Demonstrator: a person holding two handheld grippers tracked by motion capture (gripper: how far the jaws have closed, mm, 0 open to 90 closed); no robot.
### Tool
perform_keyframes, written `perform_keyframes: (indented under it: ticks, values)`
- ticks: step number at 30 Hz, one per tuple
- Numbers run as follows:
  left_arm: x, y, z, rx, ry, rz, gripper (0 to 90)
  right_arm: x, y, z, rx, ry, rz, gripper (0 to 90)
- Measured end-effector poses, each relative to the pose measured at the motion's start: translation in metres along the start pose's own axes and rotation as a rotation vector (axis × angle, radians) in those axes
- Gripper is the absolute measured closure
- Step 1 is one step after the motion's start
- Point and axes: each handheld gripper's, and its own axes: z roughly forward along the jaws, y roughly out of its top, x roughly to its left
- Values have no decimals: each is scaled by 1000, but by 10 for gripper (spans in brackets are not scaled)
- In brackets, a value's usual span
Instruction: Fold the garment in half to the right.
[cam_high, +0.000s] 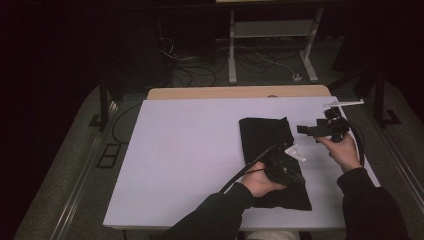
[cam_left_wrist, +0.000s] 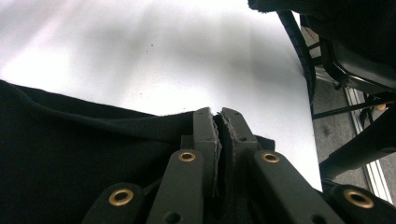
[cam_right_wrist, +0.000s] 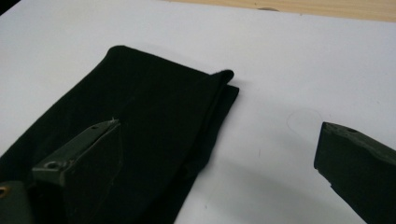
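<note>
Folded cloth on the table, right of centre, near the front edge

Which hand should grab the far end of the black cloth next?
The right one, probably. The right gripper has its fingers wide open with nothing between them, beside the far end of the black cloth. The left gripper is busy, shut on the cloth's near edge.

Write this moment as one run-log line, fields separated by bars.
left claw: shut on black cloth | right claw: open, above white table beside cloth
</note>
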Motion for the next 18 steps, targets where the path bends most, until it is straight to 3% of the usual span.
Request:
perform_keyframes:
  ticks: [3, 7, 14, 18]
  values:
    - [-1, 3, 3, 12, -5, 2, 838, 1, -5, -6, -15, -2, -2, 0]
    - [-3, 8, 7, 40, -3, 35, 838, 3, -9, -16, -42, -10, -5, 0]
    - [-1, 8, 12, 64, -11, 22, 837, 0, -24, -38, -126, -12, 26, 0]
    - [-1, 8, 15, 78, -8, 39, 837, -1, -31, -46, -135, -12, 37, 0]
